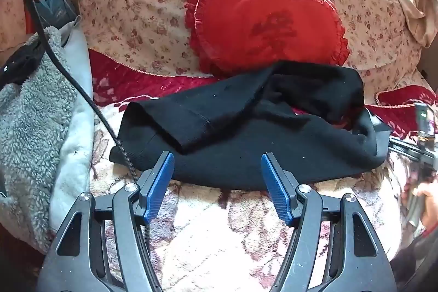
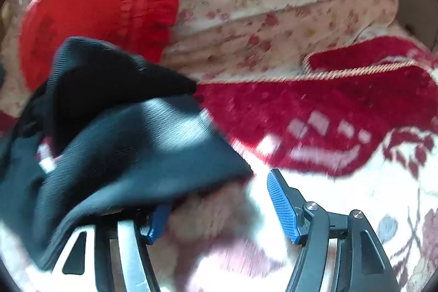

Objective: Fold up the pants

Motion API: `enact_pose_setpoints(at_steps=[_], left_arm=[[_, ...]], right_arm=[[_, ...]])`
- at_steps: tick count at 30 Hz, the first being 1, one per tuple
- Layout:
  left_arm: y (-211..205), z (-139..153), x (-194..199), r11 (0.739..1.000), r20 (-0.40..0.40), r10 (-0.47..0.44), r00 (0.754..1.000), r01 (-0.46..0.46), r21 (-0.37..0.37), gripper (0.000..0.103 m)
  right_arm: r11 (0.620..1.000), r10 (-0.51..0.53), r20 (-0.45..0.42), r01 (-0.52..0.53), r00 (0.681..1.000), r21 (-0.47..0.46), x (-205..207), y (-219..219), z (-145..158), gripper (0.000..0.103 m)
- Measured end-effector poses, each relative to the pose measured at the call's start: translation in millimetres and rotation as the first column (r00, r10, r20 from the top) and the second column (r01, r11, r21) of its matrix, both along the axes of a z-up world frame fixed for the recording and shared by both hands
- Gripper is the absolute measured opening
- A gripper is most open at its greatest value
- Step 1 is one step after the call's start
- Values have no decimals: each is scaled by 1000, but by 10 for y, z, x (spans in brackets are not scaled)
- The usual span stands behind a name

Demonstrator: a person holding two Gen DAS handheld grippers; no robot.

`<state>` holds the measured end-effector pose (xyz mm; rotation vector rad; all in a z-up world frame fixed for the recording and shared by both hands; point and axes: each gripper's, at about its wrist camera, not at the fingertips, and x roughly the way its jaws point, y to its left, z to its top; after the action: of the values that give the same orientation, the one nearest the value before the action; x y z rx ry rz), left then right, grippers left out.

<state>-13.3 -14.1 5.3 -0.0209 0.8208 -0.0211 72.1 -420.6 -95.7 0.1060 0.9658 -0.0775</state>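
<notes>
I see the pants (image 1: 246,127) lying crumpled on the blanket (image 1: 219,223), directly ahead of my left hand-held gripper (image 1: 217,168). The heart-shaped cushion (image 1: 268,26) rests behind the pants, against the quilt (image 1: 142,4). A fleece garment (image 1: 32,114) lies left of the pants. One fold of the pants drapes over the left finger of my right hand-held gripper (image 2: 219,199).

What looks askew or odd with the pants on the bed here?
The black knit pants lie in a crooked, half-folded heap on the floral blanket. Oddly, their edge drapes over one finger of the open right gripper rather than sitting between its fingers. The left gripper is open too.
</notes>
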Motion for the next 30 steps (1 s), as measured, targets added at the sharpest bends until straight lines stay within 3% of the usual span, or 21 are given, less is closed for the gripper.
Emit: enact_pose_setpoints(at_steps=[5,10,14,16,21,30], left_arm=[[-84,12,22,998,-8,-28,1000,28,-50,66],[-166,19,32,997,-5,-57,998,57,-44,66],[-205,15,24,997,-7,-69,998,69,-37,66],[-223,28,19,997,-2,-67,998,67,-38,66],[-246,43,20,997,0,-61,998,61,-37,66],[-186,-13,54,998,-17,-42,999,41,-53,66]], right_arm=[[997,0,-68,5,998,75,-486,114,185,64],[995,58,83,-64,995,73,-985,532,589,64],[990,137,246,-143,960,6,-1218,990,919,64],[985,172,273,-170,946,-32,-1210,1179,1031,64],[974,225,259,-212,939,-77,-1150,1577,1049,64],[969,244,219,-245,945,-22,-1051,1759,974,64]])
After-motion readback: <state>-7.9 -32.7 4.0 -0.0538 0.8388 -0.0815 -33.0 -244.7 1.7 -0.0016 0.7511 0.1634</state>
